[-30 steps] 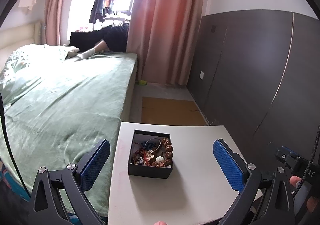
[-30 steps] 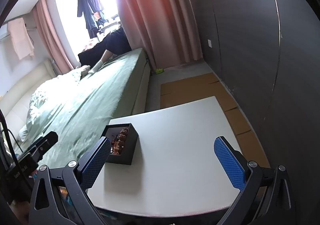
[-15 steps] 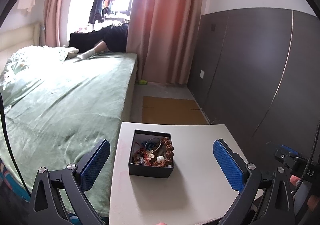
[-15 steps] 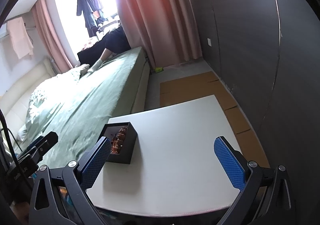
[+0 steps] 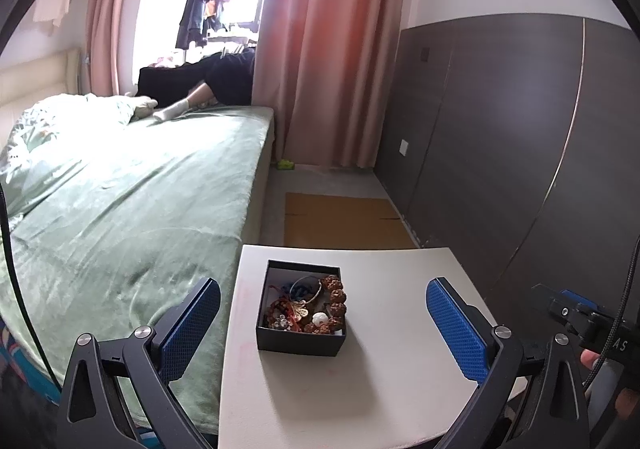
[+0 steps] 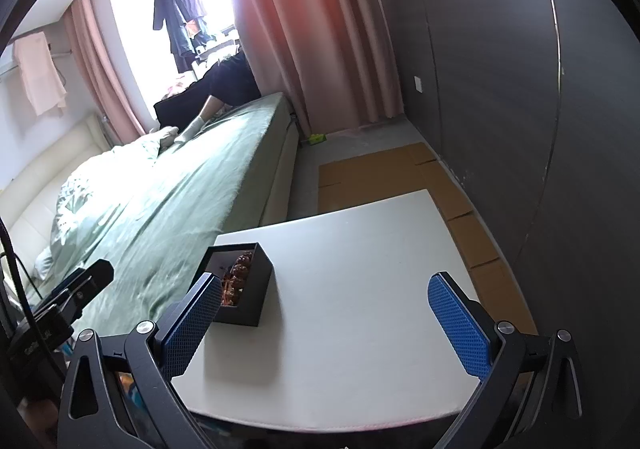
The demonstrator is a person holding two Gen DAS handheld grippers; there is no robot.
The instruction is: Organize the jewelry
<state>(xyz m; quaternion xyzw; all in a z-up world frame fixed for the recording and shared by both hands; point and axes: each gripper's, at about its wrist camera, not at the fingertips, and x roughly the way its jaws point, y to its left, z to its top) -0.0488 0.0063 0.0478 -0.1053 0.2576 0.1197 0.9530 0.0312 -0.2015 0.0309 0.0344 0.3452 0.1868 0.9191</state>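
Observation:
A small black open box stands on a white table. It holds tangled jewelry: a brown bead bracelet, a thin bangle, blue beads and a white bead. The box also shows in the right wrist view, left of centre. My left gripper is open and empty, hovering above the table with the box between its blue pads. My right gripper is open and empty, over the bare table to the right of the box.
A bed with a green cover borders the table's left side. A dark wall panel runs on the right. Cardboard lies on the floor beyond the table. Pink curtains hang at the back.
Both views have shifted slightly; the box sits a little closer and more centred between the left pads. Both grippers stay open.

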